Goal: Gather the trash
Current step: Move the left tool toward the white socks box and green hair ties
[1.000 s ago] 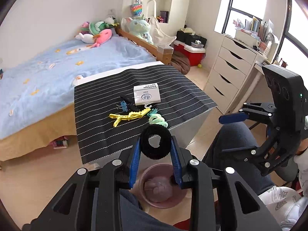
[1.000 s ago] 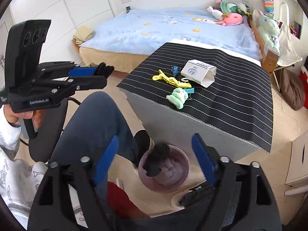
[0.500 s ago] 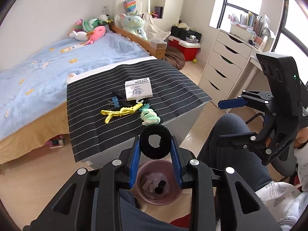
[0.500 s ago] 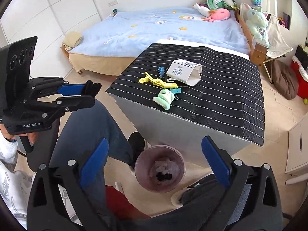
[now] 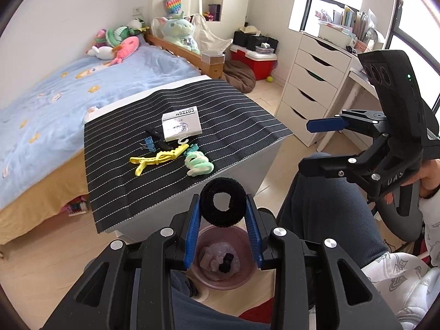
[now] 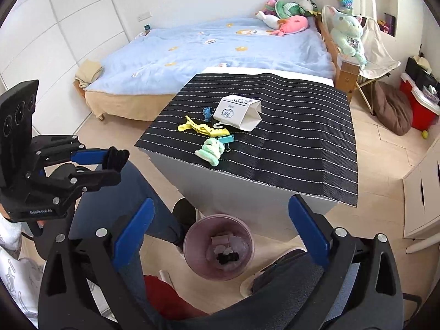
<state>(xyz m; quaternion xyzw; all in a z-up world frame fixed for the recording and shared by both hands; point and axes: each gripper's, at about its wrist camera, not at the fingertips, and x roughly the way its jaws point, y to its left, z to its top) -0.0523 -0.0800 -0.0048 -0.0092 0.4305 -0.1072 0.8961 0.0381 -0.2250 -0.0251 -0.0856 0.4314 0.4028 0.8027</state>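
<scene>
1. Our left gripper (image 5: 223, 206) clamps a fuzzy black ring-shaped hair scrunchie (image 5: 223, 205) between its blue pads; the jaws are easing apart, though the pads press on its sides.
2. The scrunchie hangs over the pink plastic trash bin (image 5: 242, 280) on the pale wood floor — a round, smooth-walled tub just in front of the table.
3. Inside the bin lie crumpled whitish tissues (image 6: 233, 243) and a small dark, fluffy lump (image 6: 227, 257).
4. Our right gripper (image 6: 220, 220) stands with its jaws wide and nothing between them, framing the bin below.
5. The table (image 5: 247, 170) is a grey box draped in a black woven mat with thin white stripes (image 6: 288, 148).
6. On the mat sit a white cardboard cotton-swab box (image 5: 181, 123), a yellow plastic hair clip (image 5: 158, 159), a blue binder clip (image 5: 149, 143) and a mint-green coiled hair tie (image 5: 198, 164) — all grouped near the front edge.
7. A teal clip (image 6: 227, 139) touches the green coil.
</scene>
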